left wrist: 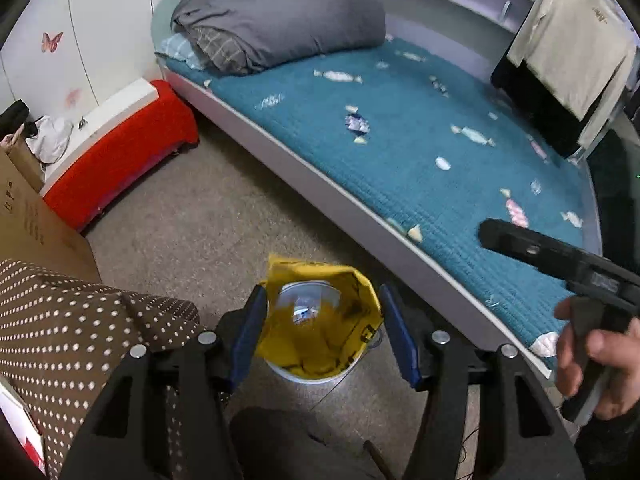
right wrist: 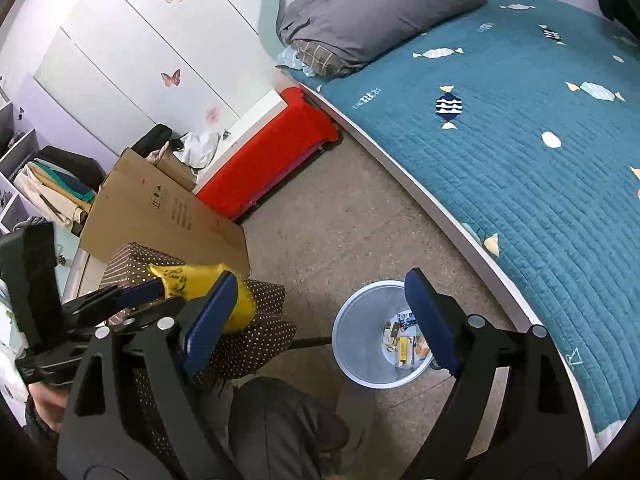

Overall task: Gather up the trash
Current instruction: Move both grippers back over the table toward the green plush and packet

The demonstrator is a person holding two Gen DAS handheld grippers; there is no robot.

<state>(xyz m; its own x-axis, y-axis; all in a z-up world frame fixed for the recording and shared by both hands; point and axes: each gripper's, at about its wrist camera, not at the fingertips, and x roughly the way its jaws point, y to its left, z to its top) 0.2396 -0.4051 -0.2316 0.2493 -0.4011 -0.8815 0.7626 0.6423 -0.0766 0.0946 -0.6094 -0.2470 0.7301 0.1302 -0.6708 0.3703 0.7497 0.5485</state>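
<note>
Left hand-held gripper (left wrist: 322, 330) pinches a yellow bag (left wrist: 320, 320) hiding the bin (right wrist: 380, 336); right hand-held gripper (right wrist: 320, 320) gapes empty.

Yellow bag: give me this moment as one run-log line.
left tongs: holding yellow bag over white bin | right tongs: open, empty | bin: holds scraps | bag: not dropped

Left gripper (left wrist: 322, 334) above white bin (left wrist: 316, 374), jaws either side of yellow bag (left wrist: 320, 320) (mouth gaping open); teal bed (left wrist: 420, 152) beyond.
</note>
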